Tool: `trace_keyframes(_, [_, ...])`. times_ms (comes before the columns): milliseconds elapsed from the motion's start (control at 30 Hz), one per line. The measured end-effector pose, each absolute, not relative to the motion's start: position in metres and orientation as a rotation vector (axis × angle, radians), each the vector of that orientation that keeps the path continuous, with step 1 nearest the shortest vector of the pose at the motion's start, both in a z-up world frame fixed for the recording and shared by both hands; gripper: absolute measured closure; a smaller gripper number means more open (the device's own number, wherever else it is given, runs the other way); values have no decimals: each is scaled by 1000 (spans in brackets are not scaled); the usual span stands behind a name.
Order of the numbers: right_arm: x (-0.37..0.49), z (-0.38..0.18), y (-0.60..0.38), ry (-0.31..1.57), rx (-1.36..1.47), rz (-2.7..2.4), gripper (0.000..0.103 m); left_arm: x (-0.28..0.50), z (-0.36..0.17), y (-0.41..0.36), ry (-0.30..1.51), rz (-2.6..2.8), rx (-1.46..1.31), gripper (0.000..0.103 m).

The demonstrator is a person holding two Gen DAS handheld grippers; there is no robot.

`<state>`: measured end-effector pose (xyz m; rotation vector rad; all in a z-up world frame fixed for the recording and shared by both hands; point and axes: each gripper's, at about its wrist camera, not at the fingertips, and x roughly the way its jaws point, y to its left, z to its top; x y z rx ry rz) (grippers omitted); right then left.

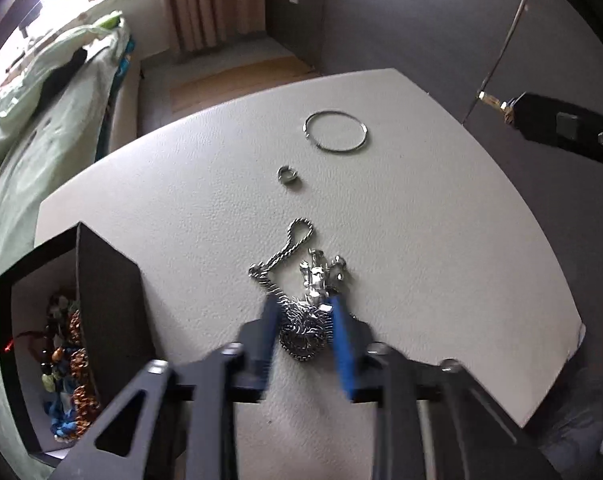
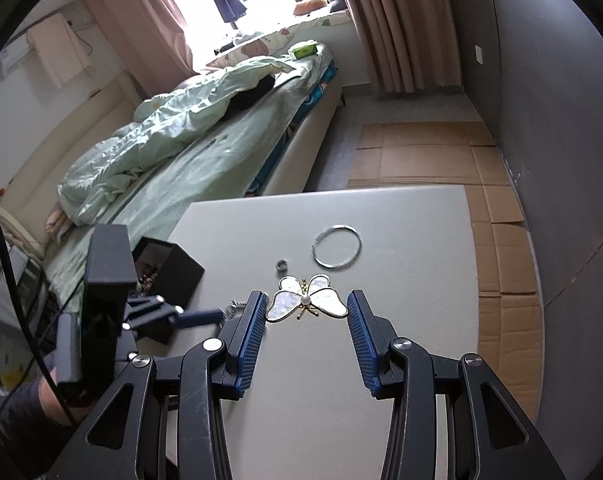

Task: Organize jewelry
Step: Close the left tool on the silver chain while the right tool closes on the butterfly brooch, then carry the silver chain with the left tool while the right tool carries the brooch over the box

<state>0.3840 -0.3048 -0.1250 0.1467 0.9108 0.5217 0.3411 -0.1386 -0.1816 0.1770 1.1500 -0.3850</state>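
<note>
Sorting status: your task is partly done, as I judge it.
Box: the black box (image 1: 109,300) at 8 o'clock in the left view already holds beaded pieces of several colours.
Left gripper (image 1: 303,316): its fingers stand around the silver chain (image 1: 297,264) pile, close to it; the view is blurred, so I cannot tell if they already press it.
Right gripper (image 2: 307,316): its fingers are apart, with the butterfly brooch (image 2: 307,300) between them, not yet squeezed.
Still on the table (image 1: 421,240): the chain, the brooch, a small ring (image 1: 288,176) at 12 o'clock from the chain, and a thin bangle (image 1: 336,132) beyond it.
What is left: you must still carry these four pieces to the box, I think.
</note>
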Motion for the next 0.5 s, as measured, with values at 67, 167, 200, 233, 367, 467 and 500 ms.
trace_keyframes(67, [384,-120,-299,902,142,528,60,342,-180,-136,1159,-392,185,89])
trace_keyframes(167, [383,-113,-290,888,137,545,60,342,-175,-129,1156,-397,157,89])
trace_keyframes(200, [382,-111,-287,884,138,550,60,343,-170,-125,1146,-398,146,89])
trace_keyframes(233, [382,-109,-285,879,139,554,60,343,-163,-122,1132,-396,139,89])
trace_keyframes(367, [378,-100,-277,854,145,575,60,341,-134,-115,1080,-397,127,89])
trace_keyframes(467, [377,-96,-273,840,151,581,60,341,-108,-109,1035,-393,120,89])
trace_keyframes(500, [376,-96,-272,837,154,581,60,342,-99,-105,1020,-395,111,89])
